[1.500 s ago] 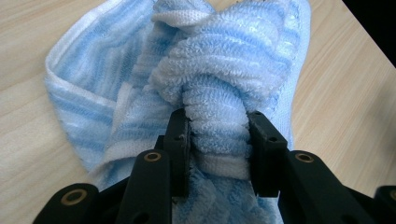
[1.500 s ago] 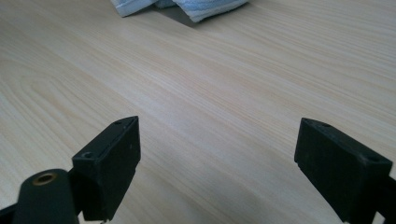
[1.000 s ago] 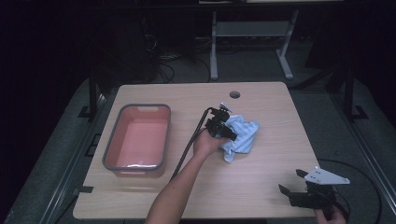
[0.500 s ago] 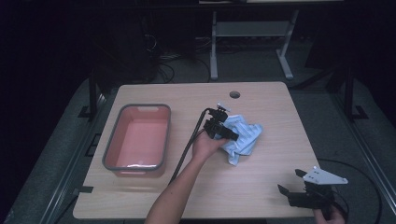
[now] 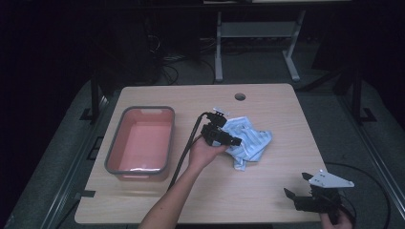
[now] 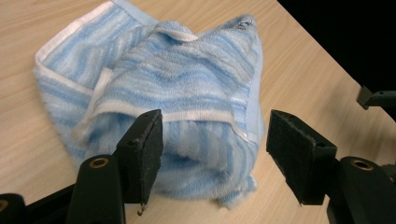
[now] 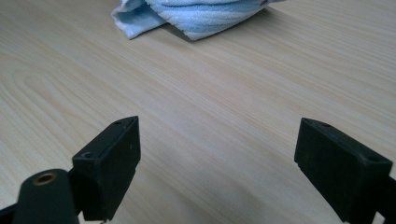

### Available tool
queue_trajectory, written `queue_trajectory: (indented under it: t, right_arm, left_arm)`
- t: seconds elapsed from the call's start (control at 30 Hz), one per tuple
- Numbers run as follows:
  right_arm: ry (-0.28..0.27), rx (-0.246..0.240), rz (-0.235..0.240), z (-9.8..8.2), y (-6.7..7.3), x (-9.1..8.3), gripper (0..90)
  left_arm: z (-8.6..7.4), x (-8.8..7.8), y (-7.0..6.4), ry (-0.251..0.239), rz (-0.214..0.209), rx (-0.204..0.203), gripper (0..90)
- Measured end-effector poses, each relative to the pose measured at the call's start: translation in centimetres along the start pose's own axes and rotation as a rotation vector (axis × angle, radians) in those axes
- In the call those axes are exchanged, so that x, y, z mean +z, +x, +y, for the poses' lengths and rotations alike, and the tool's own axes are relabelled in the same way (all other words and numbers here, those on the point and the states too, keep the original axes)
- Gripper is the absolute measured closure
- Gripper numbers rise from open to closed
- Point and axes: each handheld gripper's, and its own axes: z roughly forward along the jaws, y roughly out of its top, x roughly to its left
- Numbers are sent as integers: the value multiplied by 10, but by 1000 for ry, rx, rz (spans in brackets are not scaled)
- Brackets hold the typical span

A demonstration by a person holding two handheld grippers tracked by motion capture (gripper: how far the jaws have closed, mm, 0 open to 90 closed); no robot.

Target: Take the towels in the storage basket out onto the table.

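Note:
A crumpled blue-and-white striped towel (image 5: 248, 139) lies in a heap on the wooden table (image 5: 267, 100), right of centre. In the left gripper view the towel (image 6: 177, 93) sits just beyond the jaws. My left gripper (image 5: 234, 141) hovers at the towel's left edge; its jaws have just been opening and now stand open, the pads apart from the cloth with nothing gripped (image 6: 215, 154). My right gripper (image 5: 297, 198) rests near the table's front right corner, open and empty (image 7: 219, 163); the towel (image 7: 196, 14) lies farther off in its view.
A pink plastic tub (image 5: 141, 140) with a grey rim stands on the left of the table. A round cable hole (image 5: 240, 97) is at the back edge. Beyond the table, a metal stand (image 5: 255, 43) and cables lie on the dark floor.
My left gripper has let go of the towel and pulled back a little toward the left and up. The towel has settled into a heap. The right gripper has kept still.

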Motion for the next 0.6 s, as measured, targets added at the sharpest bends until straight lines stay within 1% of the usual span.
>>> queue_trajectory:
  t: [0.03, 0.1, 0.2, 0.23, 0.3, 0.33, 0.4, 0.47, 0.6]
  right_arm:
    - [-2, -3, 0, 0, 0, 0, 138]
    - [2, 0, 0, 1, 1, 1, 138]
    - [6, -9, 0, 0, 0, 1, 138]
    - [3, -8, -1, 0, 0, 1, 138]
    - [4, -7, 0, 0, -1, 1, 138]
    - [4, -6, -1, 0, -1, 1, 138]
    - [5, -7, -1, 0, -1, 1, 138]
    - [5, -7, -2, 0, -1, 1, 138]
    - [10, -12, -2, 0, -1, 2, 138]
  left_arm:
    - [-1, -2, 1, -1, 1, 3, 360]
    - [-4, -5, 1, -13, -6, -6, 359]
    - [-10, -9, 2, -13, -4, -1, 359]
    - [-12, -11, 2, -21, -11, -10, 359]
    - [-16, -14, 3, -15, -14, -2, 360]
    - [-18, -16, 3, -15, -13, -5, 360]
    - [-23, -19, 5, -31, -26, -17, 359]
    - [-28, -22, 6, -32, -20, -15, 353]
    - [-37, -28, 8, -41, -24, -23, 344]
